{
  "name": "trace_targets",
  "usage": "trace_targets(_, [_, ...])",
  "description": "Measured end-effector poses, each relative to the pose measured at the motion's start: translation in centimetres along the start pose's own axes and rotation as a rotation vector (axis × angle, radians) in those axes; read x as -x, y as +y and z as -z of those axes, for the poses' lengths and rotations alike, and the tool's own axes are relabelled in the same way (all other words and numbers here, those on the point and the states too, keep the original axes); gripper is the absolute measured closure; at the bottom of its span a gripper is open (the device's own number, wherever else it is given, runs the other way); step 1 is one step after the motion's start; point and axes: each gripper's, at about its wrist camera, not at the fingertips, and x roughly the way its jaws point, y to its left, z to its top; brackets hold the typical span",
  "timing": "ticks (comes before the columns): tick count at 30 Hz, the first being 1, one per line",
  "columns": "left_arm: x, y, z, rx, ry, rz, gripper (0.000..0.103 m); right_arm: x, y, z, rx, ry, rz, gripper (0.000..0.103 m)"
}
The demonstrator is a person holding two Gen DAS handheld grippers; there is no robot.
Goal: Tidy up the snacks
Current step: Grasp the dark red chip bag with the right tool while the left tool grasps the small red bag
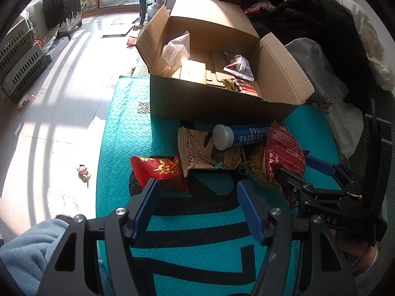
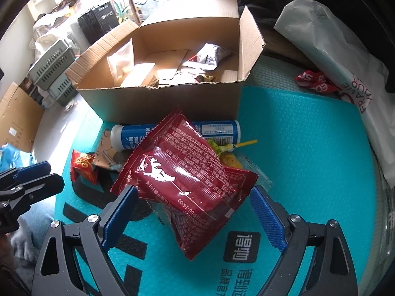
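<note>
Left gripper (image 1: 197, 206), blue-padded, foreground of the left wrist view: jaws partly apart, nothing between them, poised over the teal mat (image 1: 118, 162). Item 1, small red gold-printed packet (image 1: 160, 172): flat on the mat, just beyond the left finger's tip. Item 2, tan snack bag (image 1: 197, 151): beside the small packet, partly under the tube. Item 3, blue tube (image 1: 243, 136) with grey cap: on its side, touching the near wall of the cardboard box (image 1: 217, 106). Item 4, large dark red packet (image 2: 182, 180): topmost on the pile, overlapping the tube and a yellow snack (image 2: 228, 159). Right gripper (image 2: 193, 212): jaws wide apart, 1 finger to each side of the large packet's near end; whether the pads touch it cannot be told, and it is not squeezed. Cardboard box: flaps open, behind the pile on the mat, containing a clear plastic bag (image 1: 176, 49) at left and a grey-white pouch (image 1: 238, 67) at right. White shopping bag (image 2: 345, 56): right of the box. Red wrapper (image 2: 313, 81): beside that bag.
</note>
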Motion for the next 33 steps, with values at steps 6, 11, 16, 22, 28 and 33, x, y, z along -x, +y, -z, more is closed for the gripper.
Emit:
trace_targets(6, [-0.7, 0.7, -0.9, -0.002, 0.002, -0.024, 0.039, -1.2, 0.3, -1.0, 0.066, 0.013, -0.043, 0.009])
trace_targets(11, [-1.4, 1.5, -1.2, 0.015, 0.012, -0.035, 0.039, -2.7, 0.9, -1.5, 0.092, 0.045, -0.044, 0.011])
trace_targets(16, [-2.0, 2.8, -1.2, 0.043, 0.03, -0.043, 0.039, -2.9, 1.4, -1.7, 0.084, 0.035, -0.05, 0.038])
trace_targets(22, [-2.7, 3.6, -0.9, 0.051, 0.053, -0.039, 0.039, -2.2, 1.4, -1.3, 0.061, 0.028, -0.066, 0.057])
trace_targets(28, [-3.2, 3.3, -0.7, 0.03, 0.059, -0.048, 0.039, -1.2, 1.0, -0.3, -0.006, 0.024, -0.086, 0.06])
trace_targets(33, [-4.8, 3.3, -0.9, 0.015, 0.088, -0.085, 0.039, -0.5, 1.0, 0.7, -0.049, 0.03, -0.1, 0.06])
